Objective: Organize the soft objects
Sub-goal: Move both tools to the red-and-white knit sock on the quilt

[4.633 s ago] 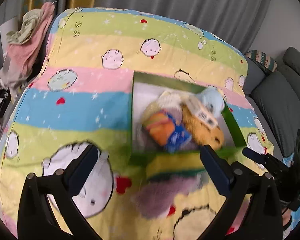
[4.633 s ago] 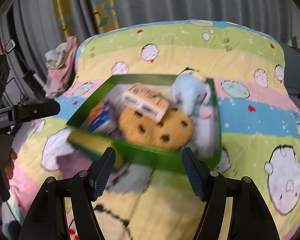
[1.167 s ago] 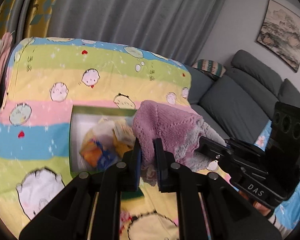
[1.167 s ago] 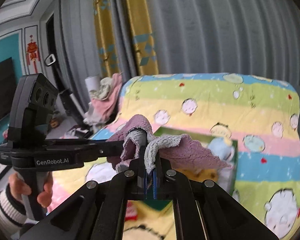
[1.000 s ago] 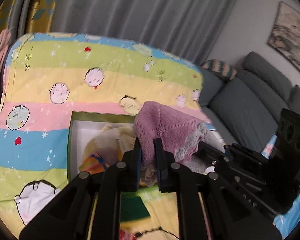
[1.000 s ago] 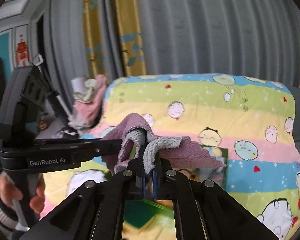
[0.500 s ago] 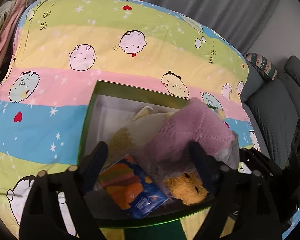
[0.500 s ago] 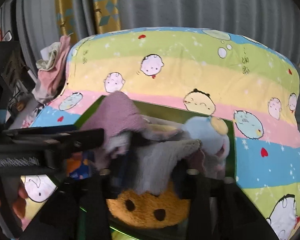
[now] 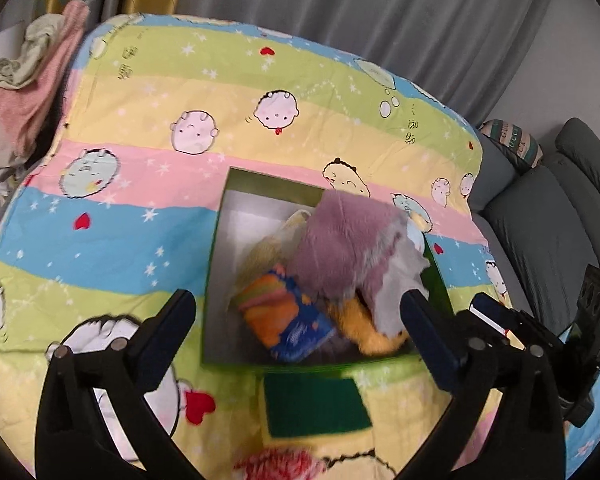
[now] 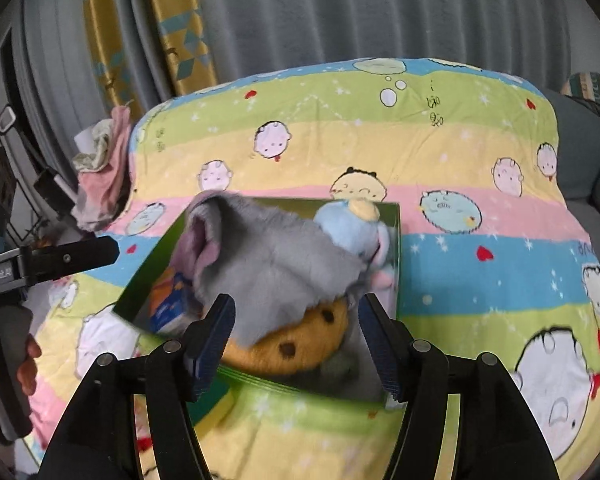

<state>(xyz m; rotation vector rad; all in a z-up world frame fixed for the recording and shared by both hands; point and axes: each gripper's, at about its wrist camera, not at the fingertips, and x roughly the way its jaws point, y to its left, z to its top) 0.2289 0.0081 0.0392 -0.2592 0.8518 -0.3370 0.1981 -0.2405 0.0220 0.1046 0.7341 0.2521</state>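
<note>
Left wrist view: I see the purple-grey cloth [image 9: 352, 248] lying on the pile in the green box [image 9: 214, 280]; box sits on the striped cartoon blanket [image 9: 100, 248].
Right wrist view: same cloth [image 10: 272, 264] draped over the cookie plush [image 10: 300, 344] and against the blue plush [image 10: 352, 228]; one edge hangs toward my jaws, not gripped.
Done: cloth in the box with the orange-blue pack [image 9: 288, 320] and plush toys.
Left to do: green sponge [image 9: 316, 404] lies just outside the box's near wall; a red-white fuzzy item [image 9: 276, 464] sits at the frame bottom, too blurred to name.
Left gripper [image 9: 296, 320]: jaws have just been opening, spread wide, nothing held.
Right gripper [image 10: 296, 332]: jaws have just been opening, released, cloth free.
Pose: both grippers tilted down over the box's near edge.
</note>
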